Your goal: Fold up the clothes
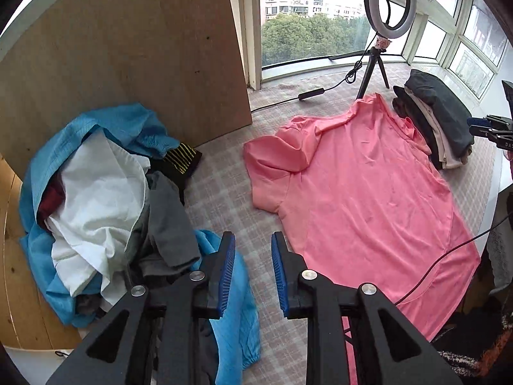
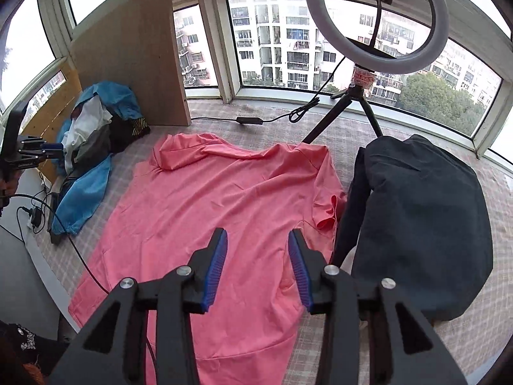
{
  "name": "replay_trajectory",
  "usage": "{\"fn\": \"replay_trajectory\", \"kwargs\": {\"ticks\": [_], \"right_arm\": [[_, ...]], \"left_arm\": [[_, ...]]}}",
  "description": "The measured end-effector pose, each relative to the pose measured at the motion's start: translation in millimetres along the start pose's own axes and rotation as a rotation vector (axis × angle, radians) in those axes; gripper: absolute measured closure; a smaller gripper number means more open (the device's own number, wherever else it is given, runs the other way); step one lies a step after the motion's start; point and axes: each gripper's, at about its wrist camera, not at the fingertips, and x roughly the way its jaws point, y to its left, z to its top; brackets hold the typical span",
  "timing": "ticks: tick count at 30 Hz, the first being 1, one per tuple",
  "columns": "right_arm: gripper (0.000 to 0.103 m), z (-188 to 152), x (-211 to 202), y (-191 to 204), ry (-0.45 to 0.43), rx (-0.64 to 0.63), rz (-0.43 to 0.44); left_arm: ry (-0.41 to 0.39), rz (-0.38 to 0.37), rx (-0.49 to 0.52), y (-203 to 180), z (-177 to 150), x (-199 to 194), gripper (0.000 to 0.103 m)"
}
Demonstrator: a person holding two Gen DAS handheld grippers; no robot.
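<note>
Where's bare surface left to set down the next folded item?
Free: checked cloth between clothes heap and pink shirt; strip from shirt collar to window, though the ring light tripod and cable cross it. Crowded: folded stack abuts shirt's sleeve.

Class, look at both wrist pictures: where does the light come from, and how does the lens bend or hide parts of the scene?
Left wrist view: daylight enters through the window; the wooden board bows from fisheye distortion, and the corners go black. Right wrist view: the sky is washed out white, the ring light looks unlit, the pink shirt is evenly lit and sharp.
</note>
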Motion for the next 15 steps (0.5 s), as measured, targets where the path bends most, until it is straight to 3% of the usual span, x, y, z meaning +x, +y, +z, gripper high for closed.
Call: {"fn": "replay_trajectory", "kwargs": {"ticks": [4, 9, 15], "right_arm": [[0.064, 16.8, 36.5, -6.0, 0.045, -0.034, 0.002], [0.058, 42.6, 78.1, -28.1, 0.076, -0.107, -0.063], [0.058, 72.1, 134.2, -75.5, 0.113, -0.090, -0.105]], "left_arm": [[0.016, -0.040, 0.107, -35.6, 35.9, 45.3, 0.075], [0.044, -0.035, 0.260, -73.7, 73.5, 97.1, 0.060], [0.122, 0.001, 0.403, -81.2, 100.0, 167.1, 0.060]]}}
